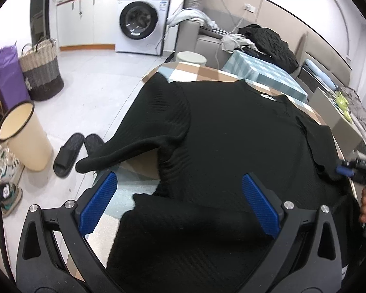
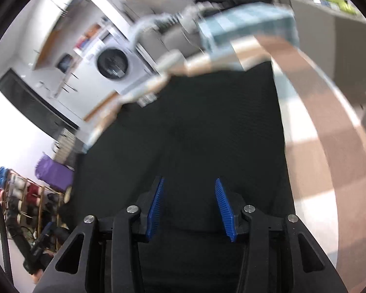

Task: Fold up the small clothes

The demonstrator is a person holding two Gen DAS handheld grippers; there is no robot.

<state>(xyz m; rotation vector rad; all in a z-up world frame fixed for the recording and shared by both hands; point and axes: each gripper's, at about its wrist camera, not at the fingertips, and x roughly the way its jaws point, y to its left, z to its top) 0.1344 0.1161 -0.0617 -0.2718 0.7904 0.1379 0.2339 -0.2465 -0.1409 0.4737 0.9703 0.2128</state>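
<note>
From my left wrist camera, my left gripper (image 1: 179, 204) hangs over the near edge of the table with its blue pads spread wide, gripping nothing. Under it the black sweater (image 1: 231, 131) lies spread across the checked tablecloth (image 1: 183, 70), one sleeve (image 1: 124, 151) draped off the left edge toward the floor. My right gripper (image 1: 353, 168) shows at the right edge, blurred, just beside the sweater's far side; whether it touches the cloth I cannot tell. Beyond the table stand a washing machine (image 1: 141, 22), a woven basket (image 1: 42, 73), a cream bin (image 1: 24, 136), a pair of black slippers (image 1: 78, 151) on the pale floor and a sofa (image 1: 256, 44) heaped with clothes. From my right wrist camera, heavily smeared, my right gripper (image 2: 191, 208) sits above the sweater (image 2: 195, 127) with its pads partly parted and nothing pinched between them. The brown and white checks of the tablecloth (image 2: 329, 158) curve past on the right, and the washing machine (image 2: 112, 64) and a shoe rack (image 2: 29, 202) show at the left.
</note>
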